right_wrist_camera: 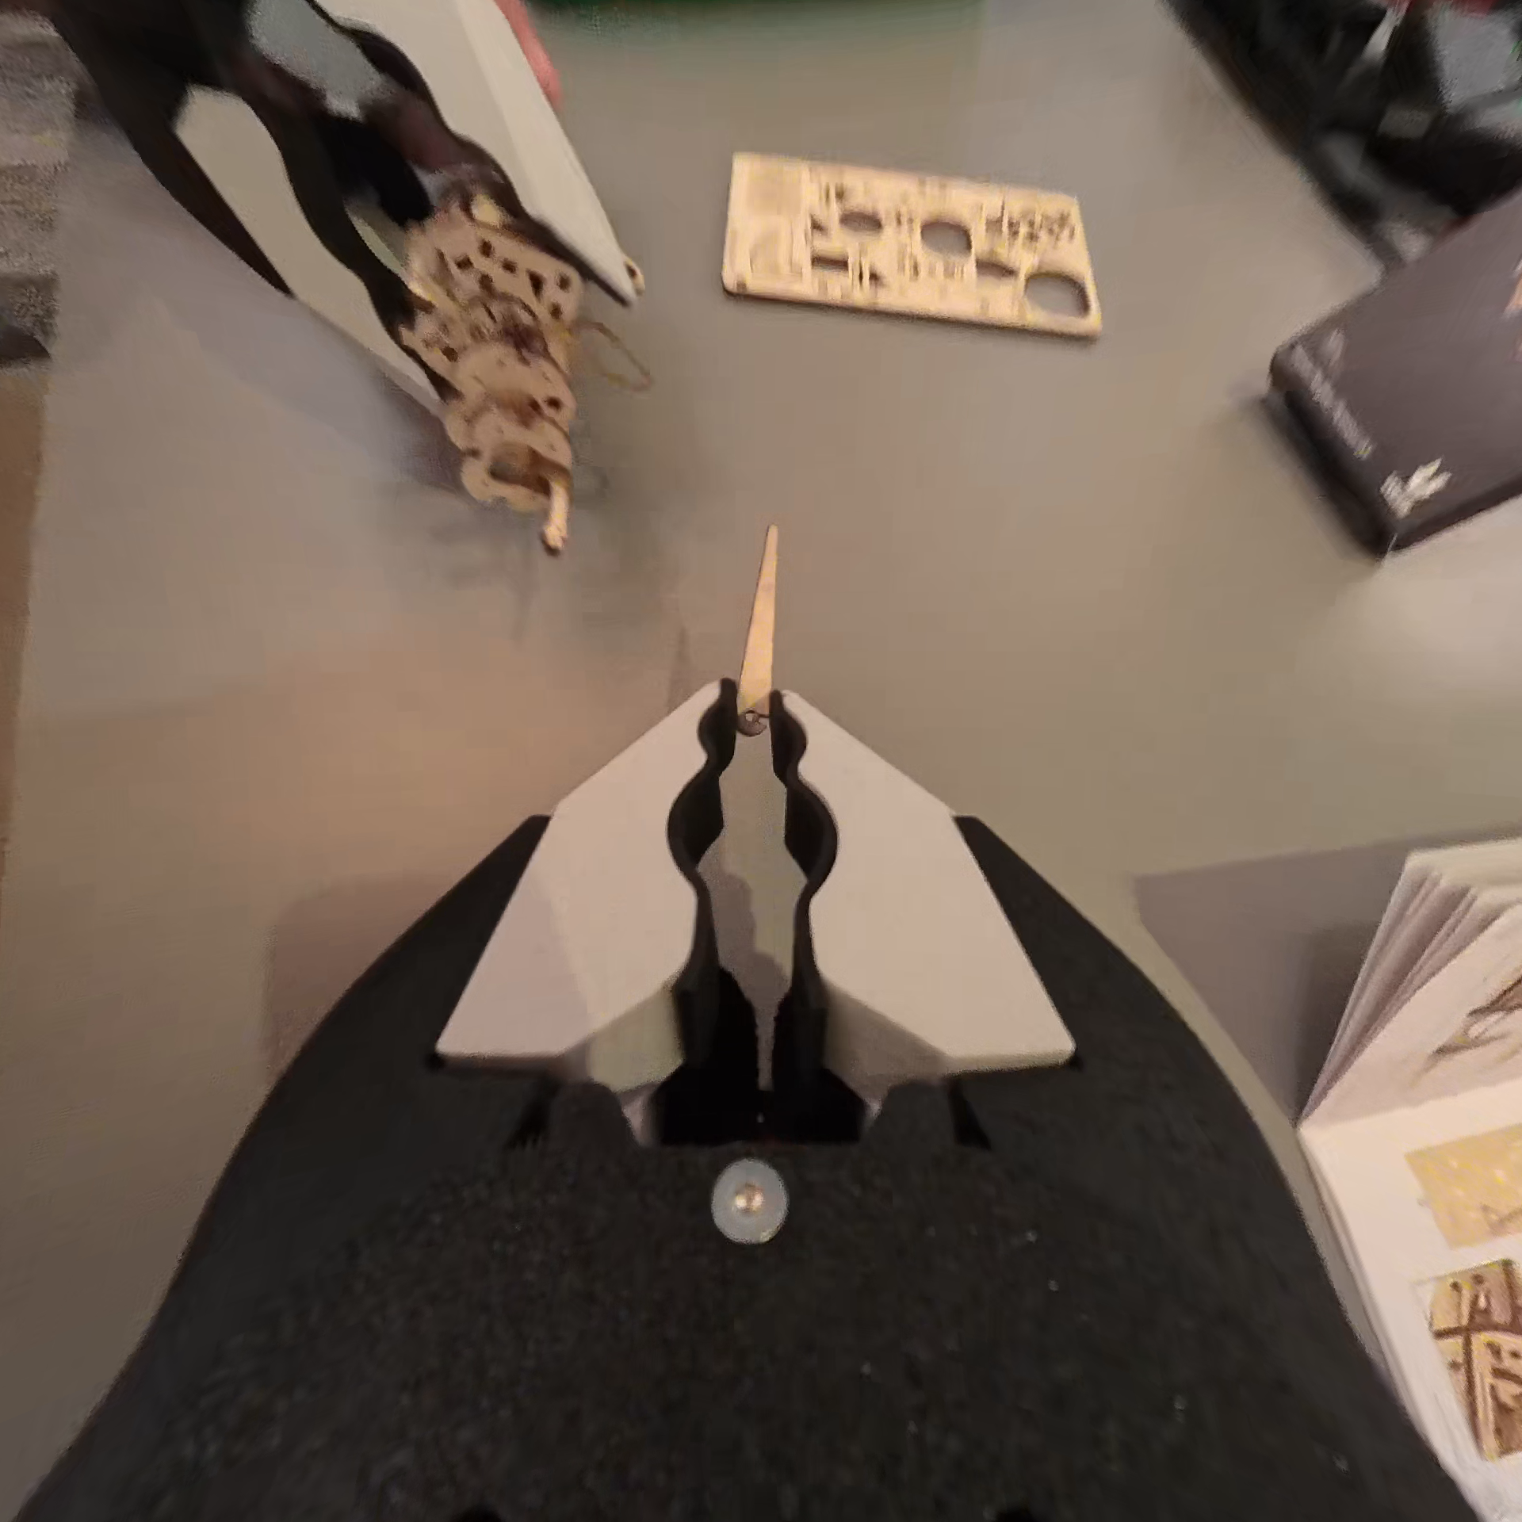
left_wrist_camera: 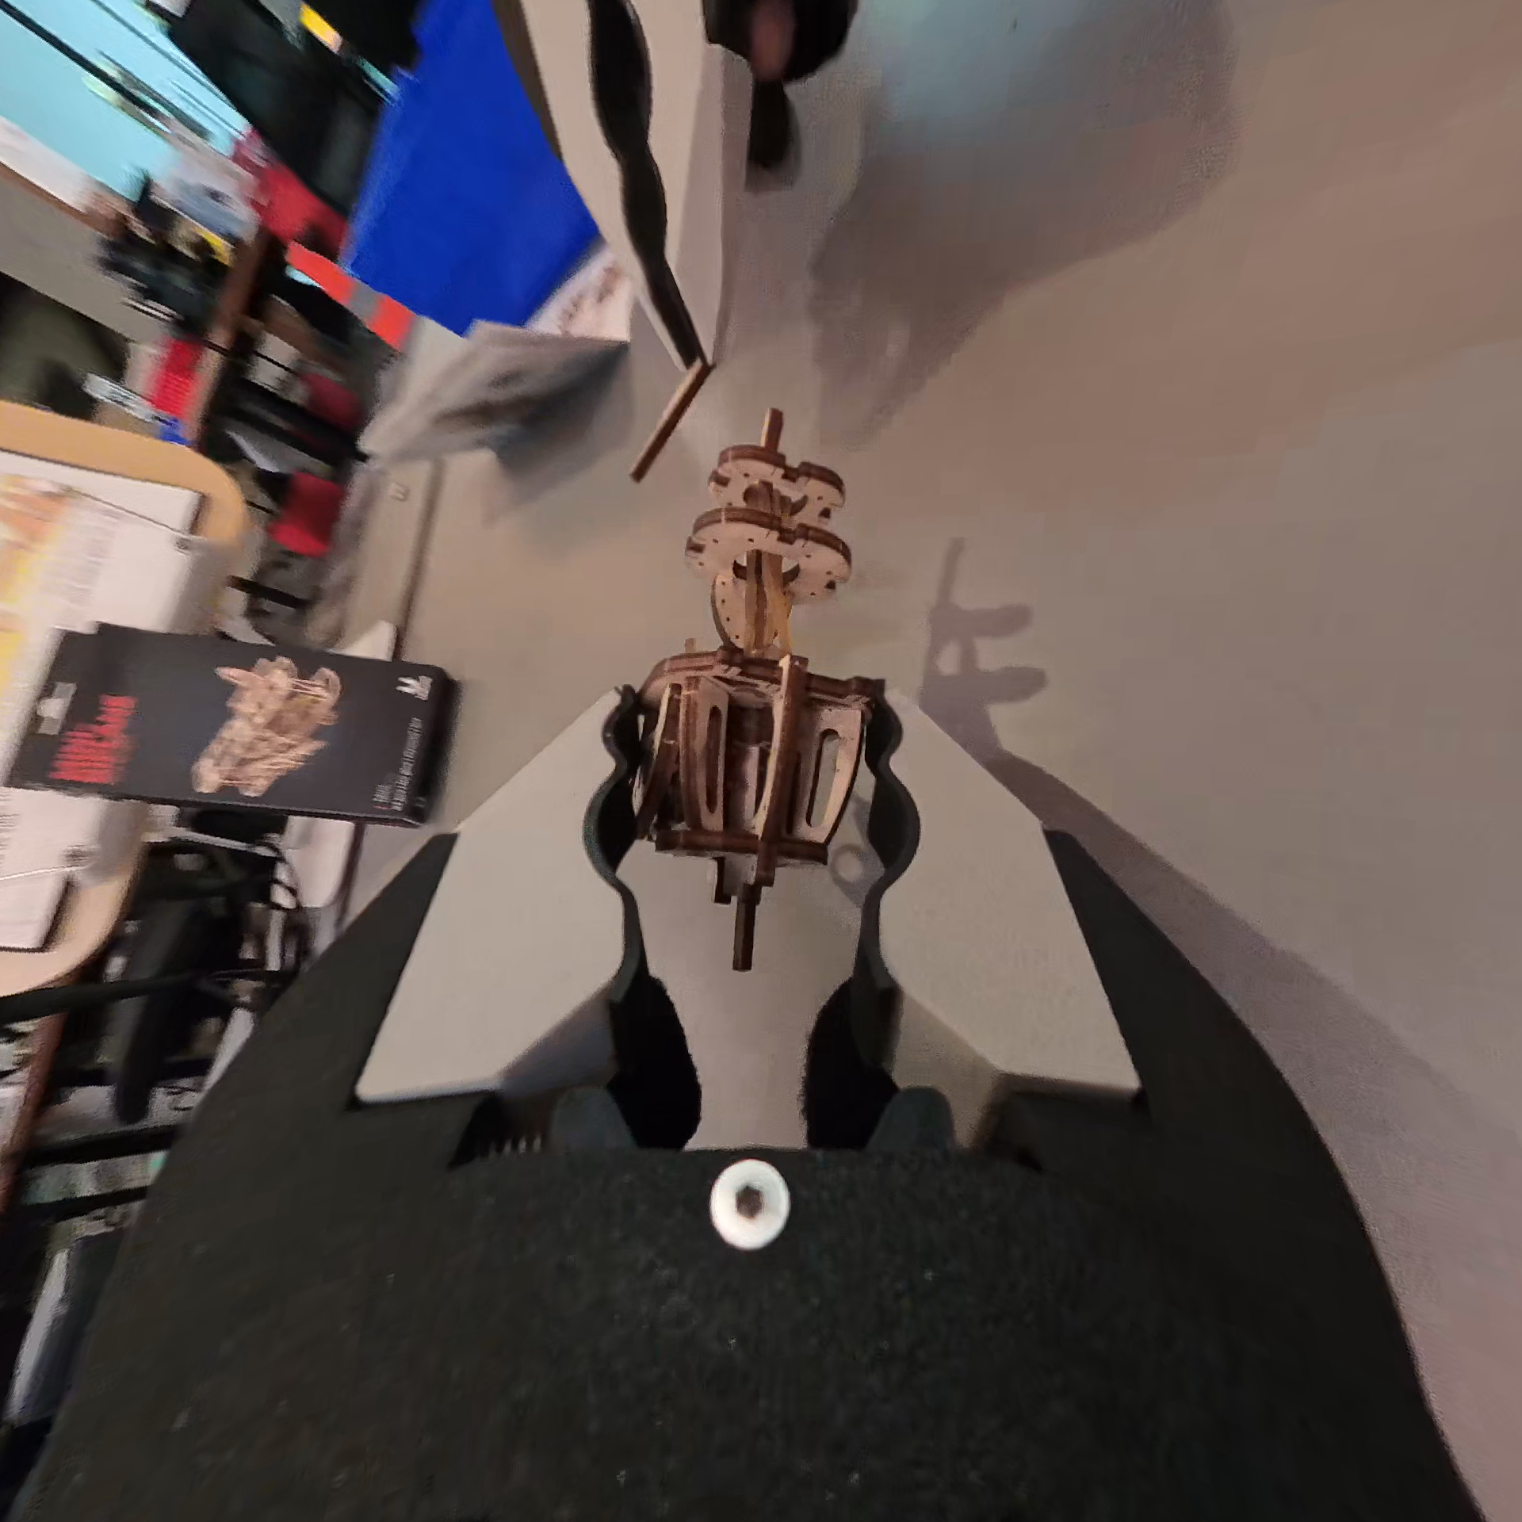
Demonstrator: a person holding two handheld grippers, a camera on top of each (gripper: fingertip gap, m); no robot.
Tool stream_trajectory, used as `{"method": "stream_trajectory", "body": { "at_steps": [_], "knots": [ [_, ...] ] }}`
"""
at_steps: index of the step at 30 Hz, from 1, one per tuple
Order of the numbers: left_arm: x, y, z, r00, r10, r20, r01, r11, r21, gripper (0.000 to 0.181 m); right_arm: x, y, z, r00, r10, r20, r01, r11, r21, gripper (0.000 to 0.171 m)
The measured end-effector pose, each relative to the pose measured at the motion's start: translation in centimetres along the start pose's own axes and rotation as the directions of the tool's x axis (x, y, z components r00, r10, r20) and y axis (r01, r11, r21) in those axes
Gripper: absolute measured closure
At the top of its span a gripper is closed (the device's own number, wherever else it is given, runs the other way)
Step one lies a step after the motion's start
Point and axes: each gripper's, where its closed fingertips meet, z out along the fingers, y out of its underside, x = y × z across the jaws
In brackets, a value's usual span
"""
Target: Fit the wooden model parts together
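Observation:
My left gripper (left_wrist_camera: 749, 700) is shut on a partly built wooden model (left_wrist_camera: 753, 766), a slotted drum with stacked perforated discs (left_wrist_camera: 770, 543) and a thin axle sticking out ahead. The same model (right_wrist_camera: 502, 362) shows blurred at the upper left of the right wrist view, held above the grey table. My right gripper (right_wrist_camera: 751, 700) is shut on a thin tapered wooden strip (right_wrist_camera: 759, 618) that points forward from its tips. In the left wrist view the right gripper (left_wrist_camera: 700, 362) comes in from the top with the strip (left_wrist_camera: 671, 420) just beyond the model's axle, apart from it.
A punched-out wooden parts sheet (right_wrist_camera: 906, 243) lies flat on the grey table (right_wrist_camera: 988, 576) ahead. A black kit box (right_wrist_camera: 1416, 387) sits at the right; it also shows in the left wrist view (left_wrist_camera: 239, 725). An open instruction booklet (right_wrist_camera: 1433, 1112) lies at the lower right.

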Motion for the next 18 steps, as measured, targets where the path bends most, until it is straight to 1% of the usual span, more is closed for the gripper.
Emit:
{"method": "stream_trajectory", "body": {
  "at_steps": [2, 4, 6, 9, 11, 15, 18],
  "knots": [
    [-0.7, -1.1, -0.2, 0.997, 0.028, 0.075, -0.031, 0.998, 0.046, 0.129, -1.4, -1.7, -0.3, 0.999, -0.032, 0.026, 0.03, 0.998, 0.05, 0.164],
    [-1.0, -2.5, -0.8, 0.993, 0.031, 0.117, -0.044, 0.993, 0.106, 0.129, -2.4, -2.5, -0.4, 0.997, -0.055, 0.059, 0.051, 0.996, 0.072, 0.164],
    [-1.2, -4.0, -1.4, 0.992, 0.0, 0.125, -0.021, 0.985, 0.17, 0.129, -2.8, -2.9, -0.2, 0.994, -0.086, 0.073, 0.078, 0.991, 0.112, 0.164],
    [-1.2, -5.8, -2.1, 0.992, -0.06, 0.111, 0.031, 0.969, 0.244, 0.129, -5.1, -3.3, 0.6, 0.982, -0.096, 0.16, 0.065, 0.979, 0.193, 0.164],
    [-0.9, -6.5, -2.4, 0.992, -0.107, 0.07, 0.084, 0.957, 0.278, 0.13, -5.9, -3.3, 1.5, 0.981, -0.109, 0.161, 0.071, 0.971, 0.227, 0.164],
    [-0.6, -7.5, -3.0, 0.969, -0.247, -0.024, 0.239, 0.904, 0.355, 0.129, -6.9, -5.3, 1.7, 0.971, -0.05, 0.234, -0.038, 0.934, 0.356, 0.164],
    [-0.7, -7.8, -3.5, 0.939, -0.333, -0.085, 0.339, 0.857, 0.388, 0.129, -6.8, -6.6, 1.3, 0.964, -0.02, 0.265, -0.098, 0.9, 0.424, 0.164]
  ]
}}
